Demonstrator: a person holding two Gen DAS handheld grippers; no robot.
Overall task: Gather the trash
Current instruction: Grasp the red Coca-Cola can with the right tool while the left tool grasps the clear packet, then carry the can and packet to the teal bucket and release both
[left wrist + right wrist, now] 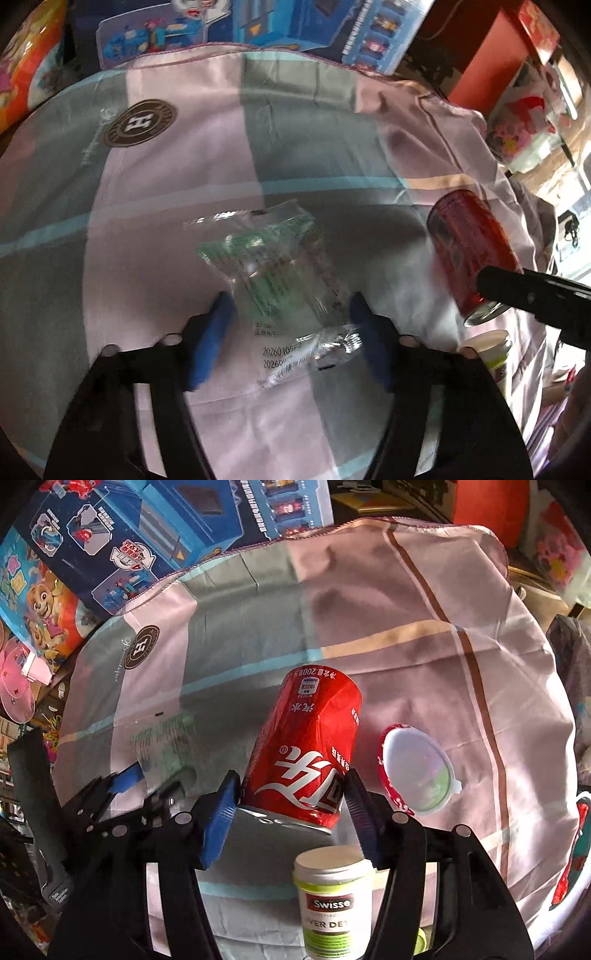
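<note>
A clear plastic wrapper [280, 280] with green print lies flat on the checked cloth [184, 206]. My left gripper [291, 310] points down over it. Its blue pads [218, 325] stand on either side of the wrapper, close to its edges without squeezing it. A red soda can [310, 749] hangs tilted in my right gripper [291, 790], and both blue pads press on its sides near the silver end. The left wrist view shows the same can [472, 254] at the right, with a black finger of the right gripper [524, 295] over it.
A white-capped Swisse bottle [334, 893] stands just below the can. A round red-rimmed white lid [417, 771] lies to the can's right. Blue toy boxes [155, 535] line the cloth's far edge, and colourful clutter [528, 118] sits at the right.
</note>
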